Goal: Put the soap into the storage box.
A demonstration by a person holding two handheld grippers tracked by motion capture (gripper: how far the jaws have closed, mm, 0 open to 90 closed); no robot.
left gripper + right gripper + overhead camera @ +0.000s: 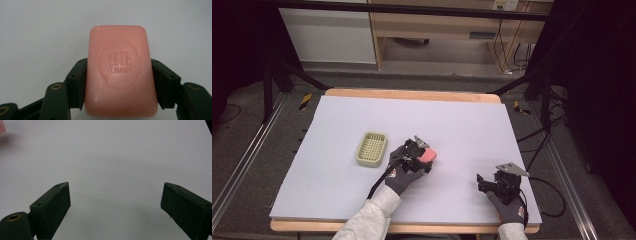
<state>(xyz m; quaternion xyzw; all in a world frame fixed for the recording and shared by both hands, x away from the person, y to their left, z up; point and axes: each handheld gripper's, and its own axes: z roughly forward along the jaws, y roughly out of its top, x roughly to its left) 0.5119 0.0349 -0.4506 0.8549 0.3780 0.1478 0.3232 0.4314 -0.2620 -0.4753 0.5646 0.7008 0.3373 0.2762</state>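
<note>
1. The bench (337,125) is lying under a pale sheet, with dark floor, stand legs and wooden furniture ringing it.
2. The ribbed soap dish (372,148) is sitting left of centre, probably waiting as the soap's destination.
3. The left tongs (426,159) are pinching the pink soap bar (121,71) across its long sides, just right of the dish.
4. The right tongs (115,200) are idling spread wide and empty near the front right edge, well apart.
</note>
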